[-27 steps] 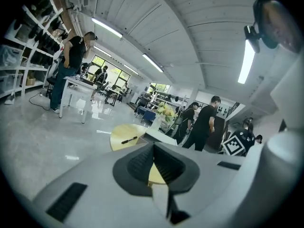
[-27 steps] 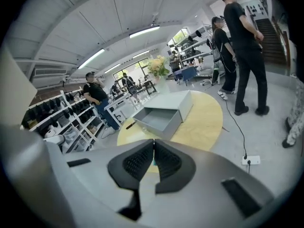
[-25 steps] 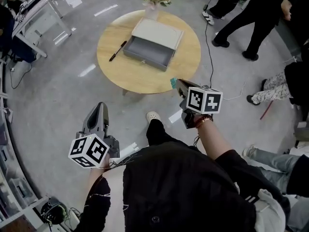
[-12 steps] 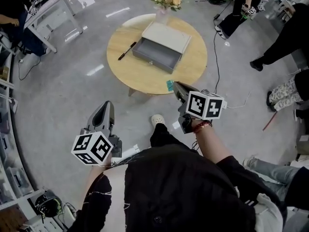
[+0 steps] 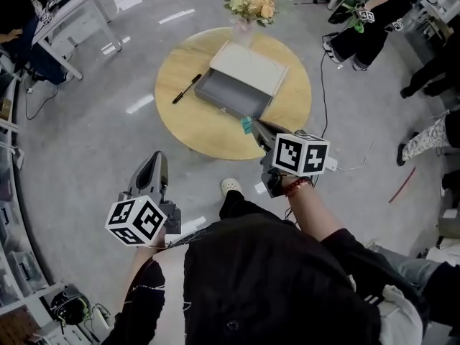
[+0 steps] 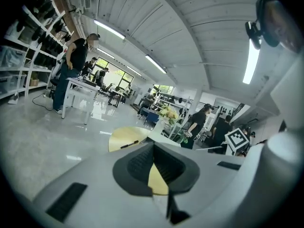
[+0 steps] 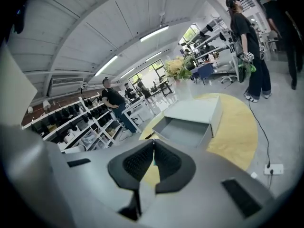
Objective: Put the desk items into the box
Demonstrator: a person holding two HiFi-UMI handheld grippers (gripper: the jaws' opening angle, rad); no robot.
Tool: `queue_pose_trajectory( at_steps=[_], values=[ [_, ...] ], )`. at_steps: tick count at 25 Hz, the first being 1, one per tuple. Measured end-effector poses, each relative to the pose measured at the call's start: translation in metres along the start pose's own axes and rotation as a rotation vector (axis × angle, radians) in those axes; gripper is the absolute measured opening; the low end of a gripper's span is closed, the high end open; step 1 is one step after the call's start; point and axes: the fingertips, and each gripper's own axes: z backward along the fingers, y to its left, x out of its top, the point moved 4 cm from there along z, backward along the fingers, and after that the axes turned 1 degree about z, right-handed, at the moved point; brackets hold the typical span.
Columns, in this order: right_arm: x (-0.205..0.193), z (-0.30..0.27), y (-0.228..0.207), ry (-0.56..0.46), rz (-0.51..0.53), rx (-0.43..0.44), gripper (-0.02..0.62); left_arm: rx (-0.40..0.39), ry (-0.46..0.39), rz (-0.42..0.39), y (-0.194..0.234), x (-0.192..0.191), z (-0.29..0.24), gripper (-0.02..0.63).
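Standing on grey floor (image 5: 86, 149): round table (image 5: 194, 124) bearing box (image 5: 233, 92), pen (image 5: 186, 88), flowers (image 5: 251, 0)

Box (image 5: 239, 83) at the table's (image 5: 187, 117) middle; pen (image 5: 186, 88) left of it, near the left edge; flowers (image 5: 252, 2) at the far edge; small item (image 5: 246, 125) over the near edge.

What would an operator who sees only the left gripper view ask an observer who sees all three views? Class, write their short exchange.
Operator: Is the right gripper holding anything?
Observer: Yes. The right gripper is shut on a small teal item.
Operator: Is anything inside the box?
Observer: No. The grey box stands open on the round table, and its inside looks empty.
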Motion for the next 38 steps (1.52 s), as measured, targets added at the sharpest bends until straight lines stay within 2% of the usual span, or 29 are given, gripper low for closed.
queue_pose_trajectory(
  at_steps=[7, 13, 20, 38],
  values=[
    [0.046, -0.042, -0.023, 0.018, 0.003, 0.028, 0.012, 0.042, -0.023, 0.012, 0.006, 0.023, -0.042, 0.009],
    [0.069, -0.08, -0.028, 0.059, -0.036, 0.105, 0.012, 0.091, -0.064, 0.021, 0.013, 0.04, -0.063, 0.009],
    [0.092, -0.111, -0.032, 0.094, 0.0, 0.154, 0.011, 0.119, -0.092, 0.034, 0.018, 0.048, -0.091, 0.009],
    [0.051, -0.156, -0.049, 0.291, 0.005, 0.182, 0.012, 0.174, -0.07, 0.073, 0.024, 0.034, -0.11, 0.009]
  ],
)
